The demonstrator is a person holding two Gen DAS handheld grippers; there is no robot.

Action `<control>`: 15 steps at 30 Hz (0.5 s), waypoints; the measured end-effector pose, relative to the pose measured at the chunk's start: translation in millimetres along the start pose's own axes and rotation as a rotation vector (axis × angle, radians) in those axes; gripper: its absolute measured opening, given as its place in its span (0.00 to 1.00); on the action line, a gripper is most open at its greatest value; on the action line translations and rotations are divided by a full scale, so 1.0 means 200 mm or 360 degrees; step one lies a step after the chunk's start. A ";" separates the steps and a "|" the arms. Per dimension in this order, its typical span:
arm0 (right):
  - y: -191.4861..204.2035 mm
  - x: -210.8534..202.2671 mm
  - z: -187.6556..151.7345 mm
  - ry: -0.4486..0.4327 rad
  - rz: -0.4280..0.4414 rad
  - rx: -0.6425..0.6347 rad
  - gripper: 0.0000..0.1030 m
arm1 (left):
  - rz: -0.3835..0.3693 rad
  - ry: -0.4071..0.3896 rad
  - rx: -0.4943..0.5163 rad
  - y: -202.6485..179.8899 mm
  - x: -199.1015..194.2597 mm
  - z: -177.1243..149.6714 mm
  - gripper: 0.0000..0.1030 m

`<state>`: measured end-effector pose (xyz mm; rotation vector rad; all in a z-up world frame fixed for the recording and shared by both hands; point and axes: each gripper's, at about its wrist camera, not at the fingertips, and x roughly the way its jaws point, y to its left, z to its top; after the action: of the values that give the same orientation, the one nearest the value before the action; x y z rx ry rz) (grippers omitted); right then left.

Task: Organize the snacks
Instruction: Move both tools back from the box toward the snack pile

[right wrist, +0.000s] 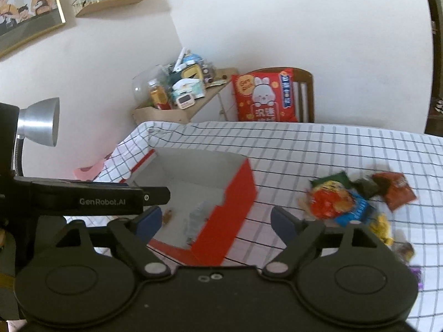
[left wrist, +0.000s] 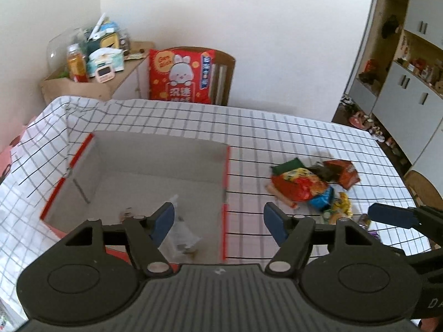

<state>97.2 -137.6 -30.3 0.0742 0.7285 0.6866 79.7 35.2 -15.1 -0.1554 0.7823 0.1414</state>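
A red cardboard box (left wrist: 225, 210) (right wrist: 235, 202) with a grey inside stands open on the checked tablecloth. A clear packet (left wrist: 180, 235) (right wrist: 195, 220) and a small brown snack (right wrist: 168, 216) lie on its floor. A pile of snack packets (left wrist: 313, 186) (right wrist: 357, 200) in red, blue, green, yellow and dark wrappers lies to the box's right. My left gripper (left wrist: 218, 220) hangs open above the box's right wall, nothing between its jaws. My right gripper (right wrist: 216, 221) is open and empty above the box's near right corner. One right fingertip (left wrist: 387, 214) shows at the left wrist view's right edge.
A chair (left wrist: 221, 80) with a red rabbit cushion (left wrist: 181, 76) stands behind the table. A side shelf (left wrist: 91, 83) with bottles and tissues is at the back left. A silver lamp (right wrist: 38, 121) is at the left, cabinets (left wrist: 401, 63) at the right.
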 end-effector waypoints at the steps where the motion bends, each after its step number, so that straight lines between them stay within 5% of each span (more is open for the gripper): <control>1: -0.03 -0.02 -0.01 -0.0009 -0.0013 0.0008 0.89 | -0.0009 -0.0004 0.0007 -0.04 0.00 -0.01 0.69; 6: -0.18 -0.12 -0.08 -0.0040 -0.0083 0.0049 0.98 | -0.0092 0.0034 0.0004 -0.21 0.05 -0.05 0.71; 15: -0.51 -0.25 -0.21 -0.0010 -0.0269 0.0058 0.99 | -0.0202 0.0150 -0.0041 -0.51 0.21 -0.11 0.72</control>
<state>99.3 -254.6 -61.8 0.0477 0.7326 0.5115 112.0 -65.3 -51.9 -0.2367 0.8621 0.0238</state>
